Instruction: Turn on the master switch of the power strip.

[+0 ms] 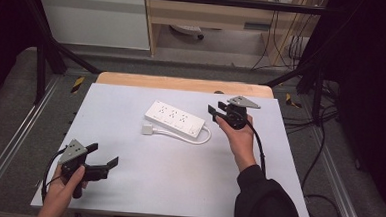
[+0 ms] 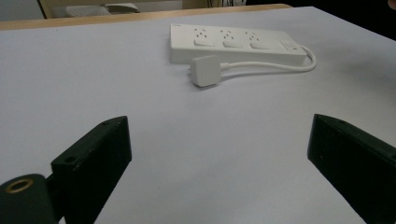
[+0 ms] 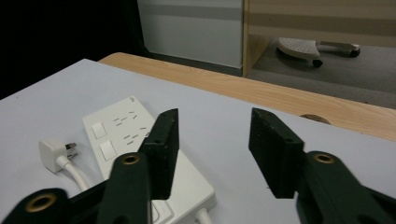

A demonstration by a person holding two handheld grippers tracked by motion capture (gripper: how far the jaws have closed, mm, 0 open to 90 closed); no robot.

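Power strip point(image 1: 175, 119) lies unobstructed beside its plug point(image 1: 147, 129); both tongs apart, empty.

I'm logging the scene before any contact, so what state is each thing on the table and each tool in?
White three-socket power strip: lying flat on the white table sheet, sockets empty, untouched.
White plug on its short cord: unplugged, lying beside the strip, cord looped round its end.
Left tool: jaws wide open, empty, near the table's front left.
Right tool: jaws partly open, nothing between them, at the strip's cord end.
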